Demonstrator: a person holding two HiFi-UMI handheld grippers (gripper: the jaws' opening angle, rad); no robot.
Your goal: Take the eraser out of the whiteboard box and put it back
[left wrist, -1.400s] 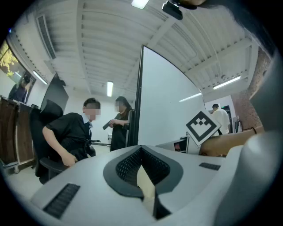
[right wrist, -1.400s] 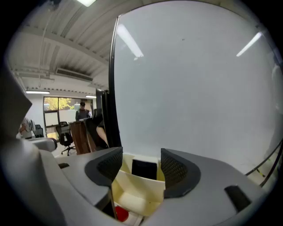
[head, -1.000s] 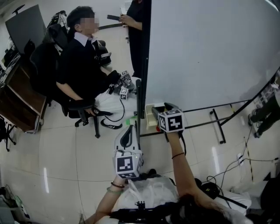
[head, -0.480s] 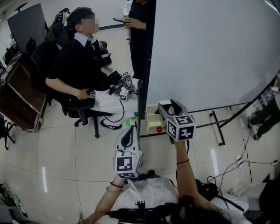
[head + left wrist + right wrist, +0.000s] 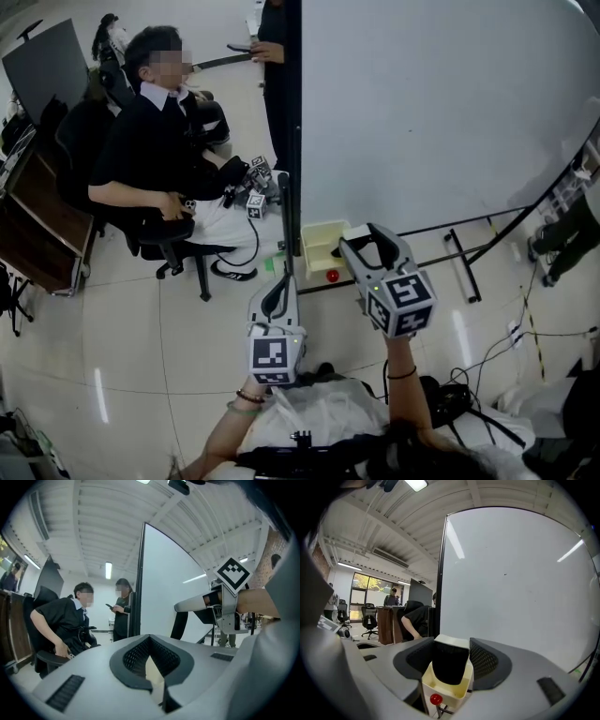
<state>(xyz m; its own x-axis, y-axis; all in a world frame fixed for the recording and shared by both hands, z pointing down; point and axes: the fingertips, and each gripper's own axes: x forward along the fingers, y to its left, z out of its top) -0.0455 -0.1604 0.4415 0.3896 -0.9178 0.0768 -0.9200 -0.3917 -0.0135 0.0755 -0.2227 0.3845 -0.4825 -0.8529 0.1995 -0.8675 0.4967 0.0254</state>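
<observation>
Right tongs (image 5: 367,242) clamping the black eraser (image 5: 450,665) near the cream box (image 5: 317,246), grip showing only in right gripper view, left tongs (image 5: 157,686) hovering pressed together, empty, nearer left.

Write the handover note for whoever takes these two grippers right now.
Left gripper: shut, empty, held level, away from the work.
Right gripper: shut on the eraser, which appears to be just above the cream whiteboard box at the whiteboard's lower corner.
Done: the eraser is out of the box.
Left: lower it back into the box, open the jaws, withdraw.
</observation>
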